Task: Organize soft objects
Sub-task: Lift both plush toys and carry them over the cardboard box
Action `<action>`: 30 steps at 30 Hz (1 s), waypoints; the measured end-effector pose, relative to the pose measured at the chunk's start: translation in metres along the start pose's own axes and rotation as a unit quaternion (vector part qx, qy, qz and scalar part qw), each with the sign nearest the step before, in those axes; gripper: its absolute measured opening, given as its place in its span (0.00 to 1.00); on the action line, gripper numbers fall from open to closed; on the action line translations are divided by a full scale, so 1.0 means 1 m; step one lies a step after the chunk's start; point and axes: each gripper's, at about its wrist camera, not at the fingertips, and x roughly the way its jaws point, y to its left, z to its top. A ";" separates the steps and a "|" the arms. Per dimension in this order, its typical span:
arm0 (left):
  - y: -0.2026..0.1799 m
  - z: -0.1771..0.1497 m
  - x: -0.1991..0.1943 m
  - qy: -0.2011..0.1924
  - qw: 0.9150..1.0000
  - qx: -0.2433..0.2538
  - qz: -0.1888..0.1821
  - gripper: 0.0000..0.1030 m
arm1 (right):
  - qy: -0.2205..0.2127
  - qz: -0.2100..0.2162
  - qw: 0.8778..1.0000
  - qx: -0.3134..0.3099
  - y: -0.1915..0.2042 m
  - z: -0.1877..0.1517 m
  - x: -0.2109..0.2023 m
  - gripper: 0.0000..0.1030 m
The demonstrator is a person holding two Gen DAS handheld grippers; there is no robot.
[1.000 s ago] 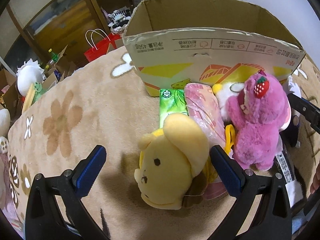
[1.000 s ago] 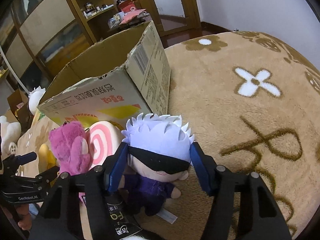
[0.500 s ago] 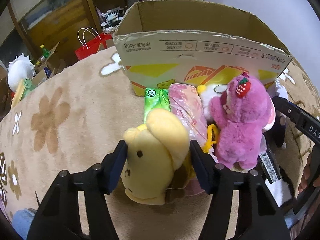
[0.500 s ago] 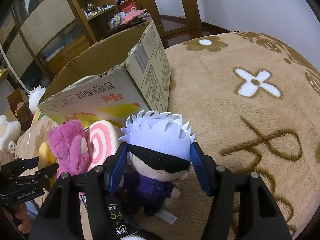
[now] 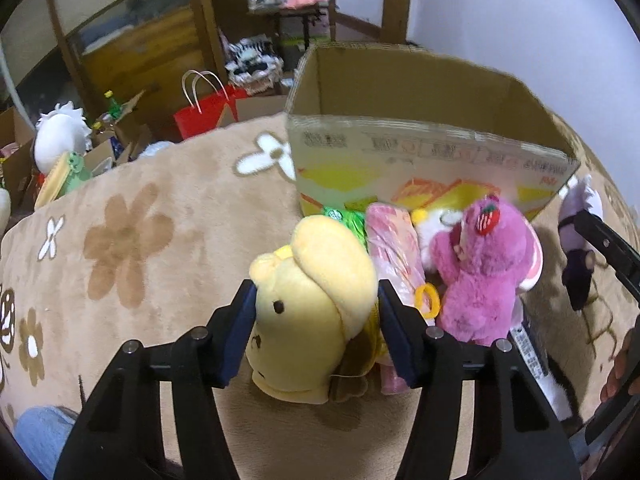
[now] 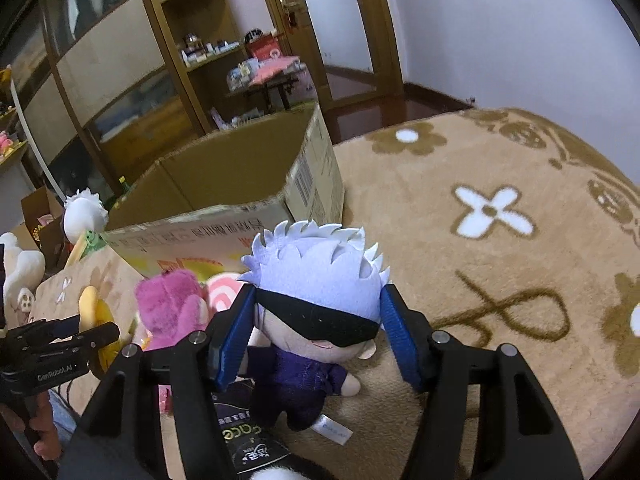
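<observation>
**Both plush toys gripped in front of the open box**

A tan blanket [image 5: 168, 264] with brown and white flowers spreads across the whole surface, and everything sits on it. Near its middle stands a big cardboard box [image 5: 420, 160], top open, its printed yellow-and-orange side facing the toys.

Right against that printed side lies a small heap: a pink bear [image 5: 480, 272] with a strawberry on its head, upright and leaning towards the box, a pink-wrapped roll [image 5: 390, 248] just beside it on the left, and a green packet [image 5: 344, 218] peeking out behind.

The left hand-held gripper [image 5: 316, 316] has just been closing and now clamps the yellow dog plush [image 5: 312, 304] by the head, both blue pads pressed into its sides. The dog sits at the left end of the heap, touching the pink roll, in front of the box.

The right hand-held gripper [image 6: 320, 328] squeezes the white-haired doll [image 6: 320, 304] at the temples, over its black blindfold. The doll's purple body hangs below the pads, above a dark printed packet [image 6: 248, 444] lying on the blanket; whether its feet touch I cannot tell. It is at the right end of the heap, near the box's corner.

Beyond the blanket's left edge, a red paper bag [image 5: 204, 114] stands on the floor.
</observation>
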 end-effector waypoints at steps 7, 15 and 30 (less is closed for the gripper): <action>0.004 0.012 -0.035 -0.063 0.998 -0.001 0.012 0.56 | -0.059 0.008 0.998 -0.017 0.015 0.013 -0.035 0.64; -0.005 0.043 -0.084 -0.154 0.988 0.020 0.018 0.56 | -0.107 0.011 0.993 -0.055 0.038 0.033 -0.059 0.64; -0.028 0.108 -0.089 -0.222 0.972 0.067 0.030 0.57 | -0.159 0.022 0.978 -0.130 0.081 0.077 -0.050 0.64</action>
